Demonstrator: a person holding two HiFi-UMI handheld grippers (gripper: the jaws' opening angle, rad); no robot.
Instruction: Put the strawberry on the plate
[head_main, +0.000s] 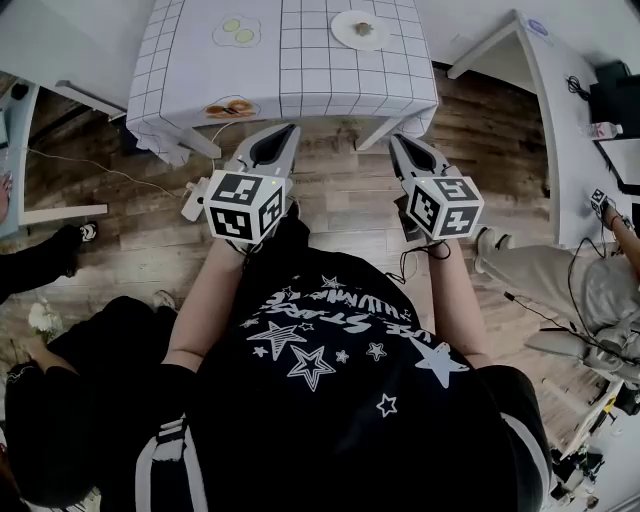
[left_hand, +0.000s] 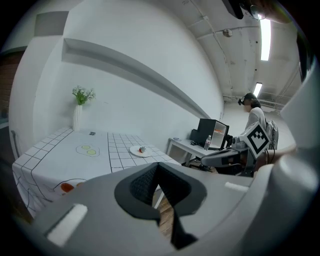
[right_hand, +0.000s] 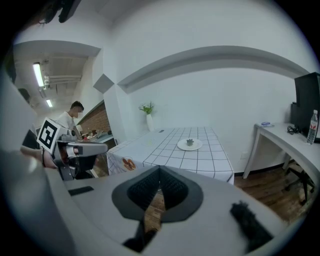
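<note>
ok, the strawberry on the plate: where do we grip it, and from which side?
Grip the strawberry across its body, from above: it sits alone on the plate, whose rim probably hinders a low approach. Its pose is too small to read. The right gripper is nearer; its jaws are shut.

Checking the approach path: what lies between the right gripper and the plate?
In the head view, only a strip of wood floor and then bare checked tablecloth separate the right gripper from the plate.
</note>
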